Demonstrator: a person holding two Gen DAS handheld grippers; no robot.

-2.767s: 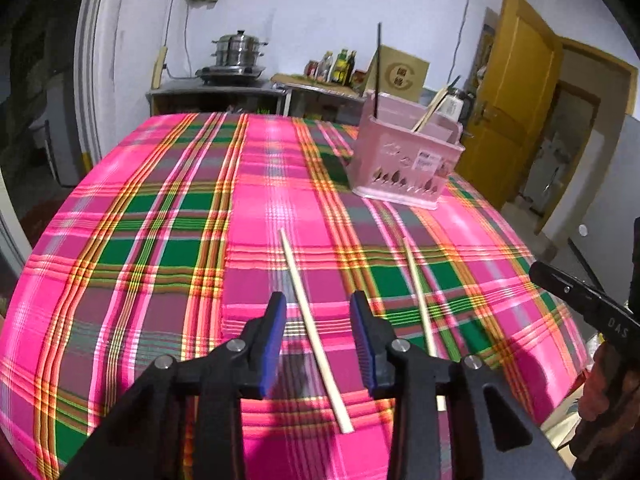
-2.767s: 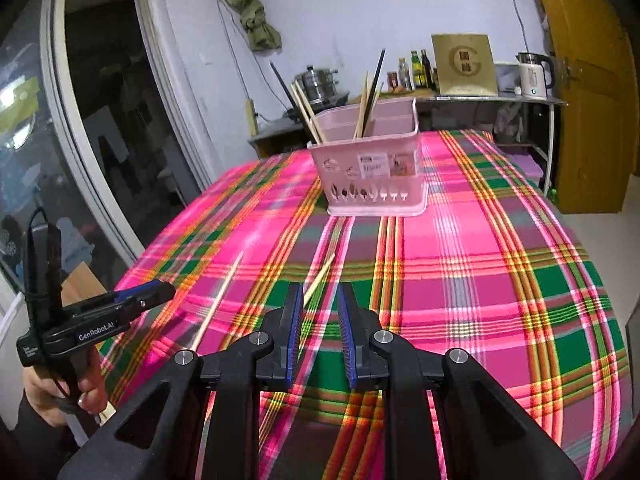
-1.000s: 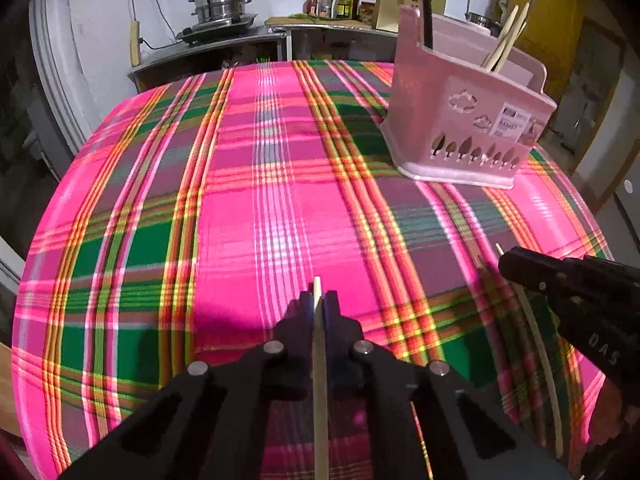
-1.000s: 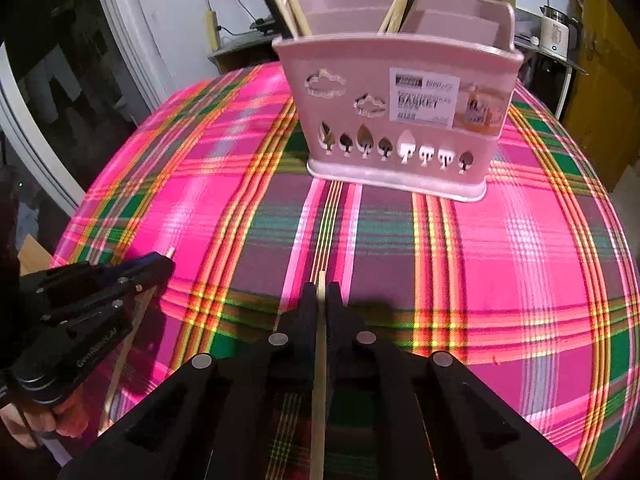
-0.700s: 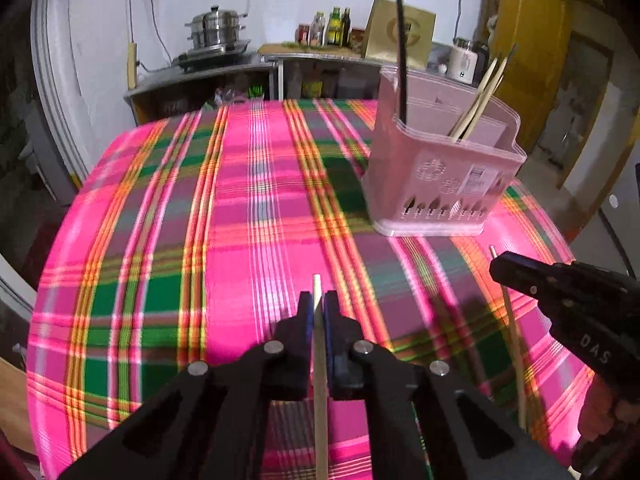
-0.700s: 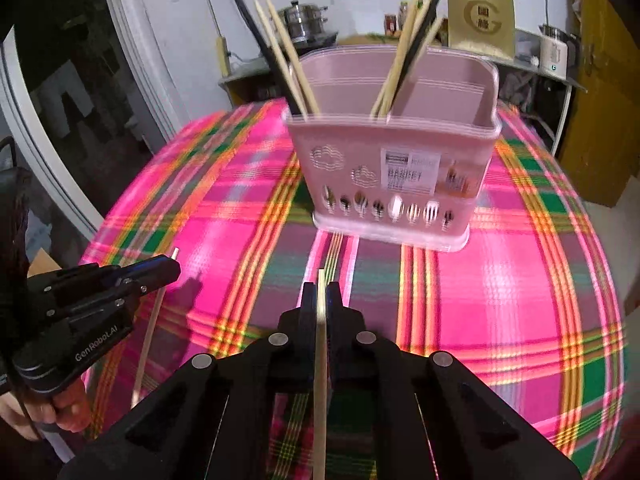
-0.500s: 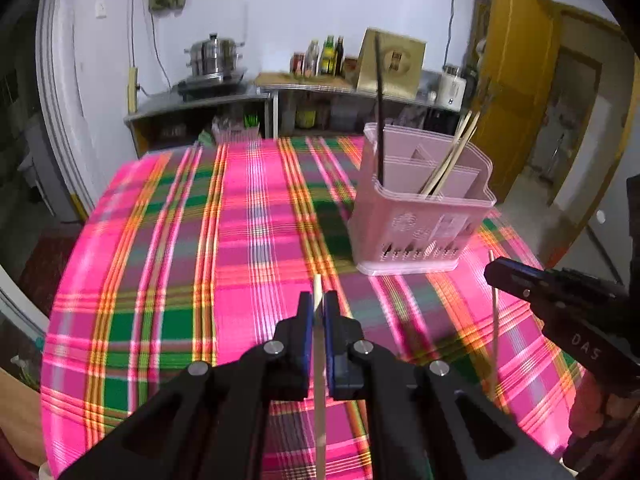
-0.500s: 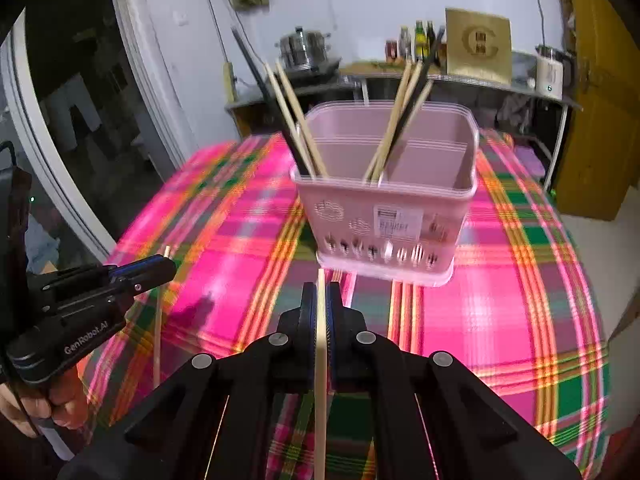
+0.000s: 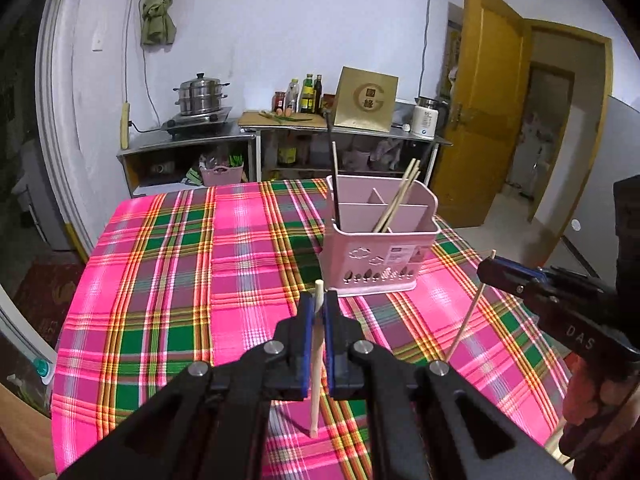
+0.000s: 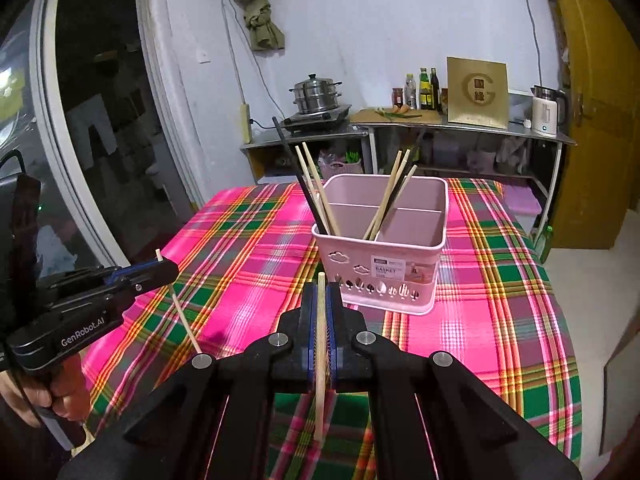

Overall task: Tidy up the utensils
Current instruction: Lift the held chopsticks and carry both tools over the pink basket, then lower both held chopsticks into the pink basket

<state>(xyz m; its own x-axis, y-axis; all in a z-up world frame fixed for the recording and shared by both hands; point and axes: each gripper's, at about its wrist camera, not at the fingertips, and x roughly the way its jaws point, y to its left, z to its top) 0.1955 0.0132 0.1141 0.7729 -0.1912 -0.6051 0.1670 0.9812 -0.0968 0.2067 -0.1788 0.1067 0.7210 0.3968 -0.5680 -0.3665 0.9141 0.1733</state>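
My left gripper is shut on a pale wooden chopstick and holds it in the air above the plaid tablecloth. My right gripper is shut on a second wooden chopstick, also lifted. A pink divided utensil basket stands on the table ahead, holding several wooden and black chopsticks. The right gripper shows at the right of the left wrist view with its chopstick. The left gripper shows at the left of the right wrist view.
A steel counter with a steamer pot, bottles and a kettle stands behind the table. A yellow door is at the right. A glass door lies to the left of the table.
Both grippers closed on the chopsticks that lay on the cloth and lifted them. Both have risen and pulled back, so the basket looks smaller and farther.
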